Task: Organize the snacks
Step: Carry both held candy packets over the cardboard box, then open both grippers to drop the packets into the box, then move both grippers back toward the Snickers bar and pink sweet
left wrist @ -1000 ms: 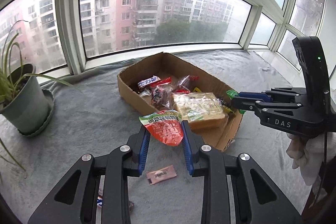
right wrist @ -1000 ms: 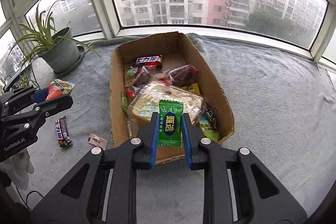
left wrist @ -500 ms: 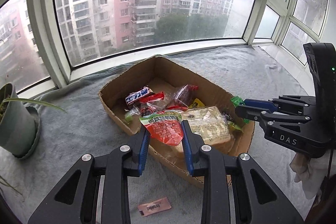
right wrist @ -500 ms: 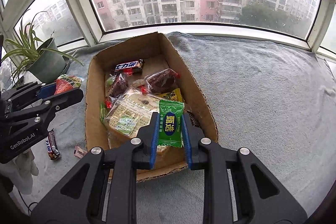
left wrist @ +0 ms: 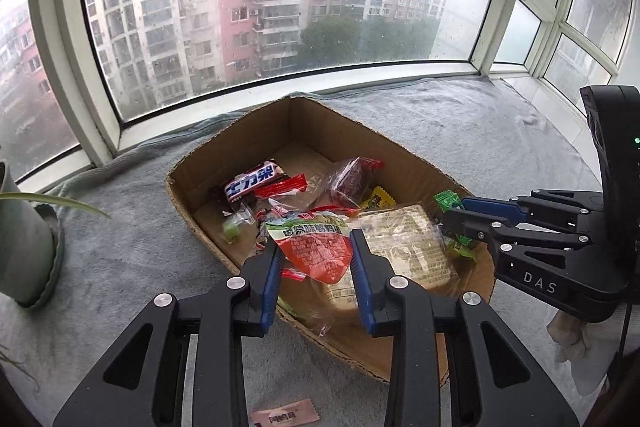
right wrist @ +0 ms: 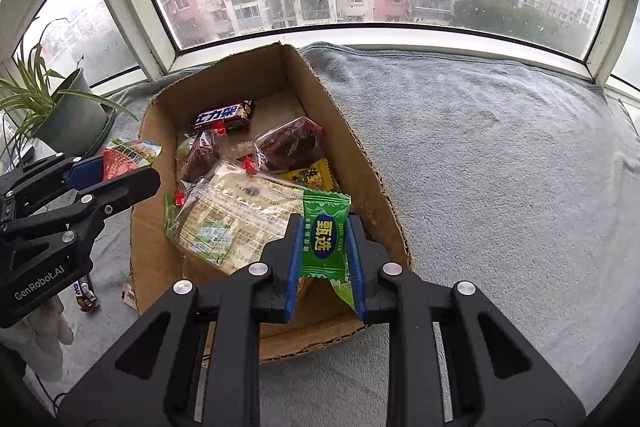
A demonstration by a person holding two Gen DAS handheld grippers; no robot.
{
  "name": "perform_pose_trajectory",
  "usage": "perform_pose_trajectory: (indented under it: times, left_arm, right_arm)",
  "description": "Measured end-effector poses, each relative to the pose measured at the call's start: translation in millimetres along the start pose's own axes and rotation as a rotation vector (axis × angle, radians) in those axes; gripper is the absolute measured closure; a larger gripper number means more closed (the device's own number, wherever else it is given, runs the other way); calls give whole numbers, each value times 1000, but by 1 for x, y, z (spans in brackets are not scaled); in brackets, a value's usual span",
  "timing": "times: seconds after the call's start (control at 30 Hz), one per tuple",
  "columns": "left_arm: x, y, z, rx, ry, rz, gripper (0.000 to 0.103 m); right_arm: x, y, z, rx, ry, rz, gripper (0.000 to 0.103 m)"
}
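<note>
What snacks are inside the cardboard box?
The cardboard box holds a chocolate bar, two dark red packets, a yellow packet and a big bread pack. Whatever lies beneath that pack is hidden.

Snacks crowded the near half of the cardboard box [right wrist: 352, 131], a large bread pack [right wrist: 236, 211] filling its middle, while the far end's floor lay bare. The grey cloth [right wrist: 500, 167] right of the box stood open; a potted plant [right wrist: 68, 115] blocked the left.
</note>
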State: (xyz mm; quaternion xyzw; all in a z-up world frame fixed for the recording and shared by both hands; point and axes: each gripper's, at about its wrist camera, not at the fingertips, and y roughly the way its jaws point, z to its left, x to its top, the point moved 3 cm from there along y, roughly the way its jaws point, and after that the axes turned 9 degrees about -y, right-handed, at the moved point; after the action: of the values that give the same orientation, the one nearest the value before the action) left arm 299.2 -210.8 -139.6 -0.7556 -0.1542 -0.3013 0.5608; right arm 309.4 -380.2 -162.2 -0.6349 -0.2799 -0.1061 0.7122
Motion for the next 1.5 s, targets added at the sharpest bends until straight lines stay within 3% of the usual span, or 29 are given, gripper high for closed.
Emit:
perform_pose_trajectory:
  times: [0.2,0.3,0.37,0.43,0.57,0.67,1.13,1.37,1.5]
  left_arm:
    - [3,-1,-3,-2,6,-2,70]
    - [4,-2,-5,2,10,-6,66]
    - [5,-3,-6,1,8,-7,54]
    - [5,-4,-7,0,7,-12,52]
    - [6,-9,-8,3,14,-20,52]
    - [7,-13,-6,3,10,-26,52]
    - [11,-38,3,-21,-36,-63,52]
    - [3,-65,20,-28,-51,-94,52]
    - [-6,-84,43,-24,-92,-112,52]
  right_arm:
    - [0,-1,1,-10,-8,-4,80]
    - [0,-3,3,-12,-16,-6,70]
    - [0,-6,5,-25,-28,-12,49]
    - [1,-9,6,-38,-38,-21,44]
    - [1,-12,9,-46,-50,-22,44]
    - [2,-15,11,-60,-60,-28,35]
    - [-2,-39,21,-68,-62,-58,33]
    - [-8,-60,43,-26,-86,-91,33]
    - [-13,-70,62,45,-102,-108,33]
